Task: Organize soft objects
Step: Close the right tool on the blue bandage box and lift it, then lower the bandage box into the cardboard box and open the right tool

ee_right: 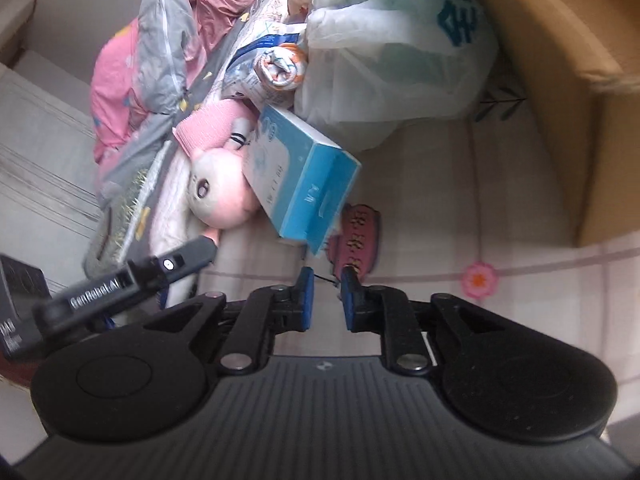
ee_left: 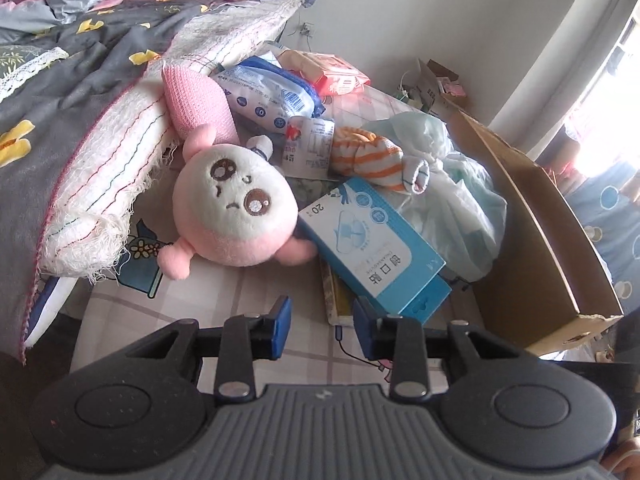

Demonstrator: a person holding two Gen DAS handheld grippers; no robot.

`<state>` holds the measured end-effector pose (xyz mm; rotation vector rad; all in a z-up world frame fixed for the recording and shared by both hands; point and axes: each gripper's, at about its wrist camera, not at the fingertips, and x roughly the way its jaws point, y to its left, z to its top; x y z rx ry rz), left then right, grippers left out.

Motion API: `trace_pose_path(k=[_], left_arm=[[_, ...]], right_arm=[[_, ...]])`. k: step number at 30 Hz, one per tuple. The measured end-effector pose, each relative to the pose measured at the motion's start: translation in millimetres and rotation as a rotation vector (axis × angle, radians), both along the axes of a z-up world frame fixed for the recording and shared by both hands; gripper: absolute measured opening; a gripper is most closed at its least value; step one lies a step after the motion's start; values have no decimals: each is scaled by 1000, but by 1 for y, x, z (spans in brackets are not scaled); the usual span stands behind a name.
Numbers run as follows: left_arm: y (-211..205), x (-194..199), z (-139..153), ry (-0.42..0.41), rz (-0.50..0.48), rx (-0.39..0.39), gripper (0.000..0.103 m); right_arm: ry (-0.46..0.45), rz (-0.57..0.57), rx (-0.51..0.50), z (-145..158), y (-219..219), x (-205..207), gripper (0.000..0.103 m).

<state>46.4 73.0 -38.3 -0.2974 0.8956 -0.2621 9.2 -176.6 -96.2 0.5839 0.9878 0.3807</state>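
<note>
Plush toy (ee_left: pixel 236 216) lying on the table (ee_left: pixel 248 300), blanket (ee_left: pixel 132 128) to its left, box (ee_left: pixel 376 248) touching its right side, rolled socks (ee_left: pixel 372 160) behind the box, plastic bag (ee_left: pixel 448 184) right of them, cardboard carton (ee_left: pixel 532 256) at far right.

Left wrist view: sits behind left claw (ee_left: pixel 322 330), looks forward and down onto bed, close above pink plush toy (ee_left: pixel 236 216) and blue box (ee_left: pixel 376 252); cardboard box (ee_left: pixel 532 248) at right, window at far right edge.

Right wrist view: sits behind right claw (ee_right: pixel 327 300), looks down, picture rolled sideways; same clutter farther off, toward upper middle.

Shared: plush toy (ee_right: pixel 220 188), blue box (ee_right: pixel 304 184), white plastic bag (ee_right: pixel 392 52), striped sock (ee_right: pixel 282 66), cardboard box (ee_right: pixel 560 92). Left claw body (ee_right: pixel 132 288) enters right view from lower left.
</note>
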Motion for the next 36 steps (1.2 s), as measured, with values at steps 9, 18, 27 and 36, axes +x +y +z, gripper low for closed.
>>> trace_pose_path(k=[9,18,27,36], left_arm=[[-22,16,5,-58,-65,-9,66],[-38,48,-16,20,-151,-27,66],[-49,63,-26,35,-159,1,66],[-46,45,-4,-32,-145,35,66]], right_arm=[[-297,-15,-150,57,13,36,29],[-187,49,-157,33,36,95,29],[-106,68,-89,8,31,108,31],[-113,103,2,19,24,96,28]])
